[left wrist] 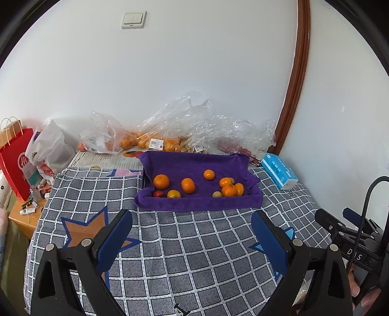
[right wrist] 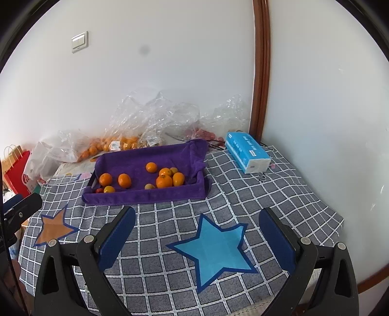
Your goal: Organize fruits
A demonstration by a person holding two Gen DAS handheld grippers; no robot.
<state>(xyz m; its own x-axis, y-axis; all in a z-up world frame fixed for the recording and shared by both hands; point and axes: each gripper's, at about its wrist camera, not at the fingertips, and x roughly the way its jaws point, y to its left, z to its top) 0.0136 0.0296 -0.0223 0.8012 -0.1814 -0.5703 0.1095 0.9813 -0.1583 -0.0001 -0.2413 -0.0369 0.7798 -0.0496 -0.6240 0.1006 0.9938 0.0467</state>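
Both jaws gaping wide, gripping nothing: left gripper (left wrist: 192,233), right gripper (right wrist: 197,231) hovering near bench front edge. Fruits (left wrist: 187,185) sitting loose in tray (left wrist: 194,204) mid-bench; risking rolling, bruising, towel snagging.

My left wrist view looking forward and down over the checked cloth (left wrist: 194,255), my right likewise from further right, both sharing the purple-lined tray (left wrist: 194,205) ahead, well apart.

tissue pack (right wrist: 248,152) | red paper bag (left wrist: 14,162) | light switch (left wrist: 133,19) | checked cloth (right wrist: 170,218)
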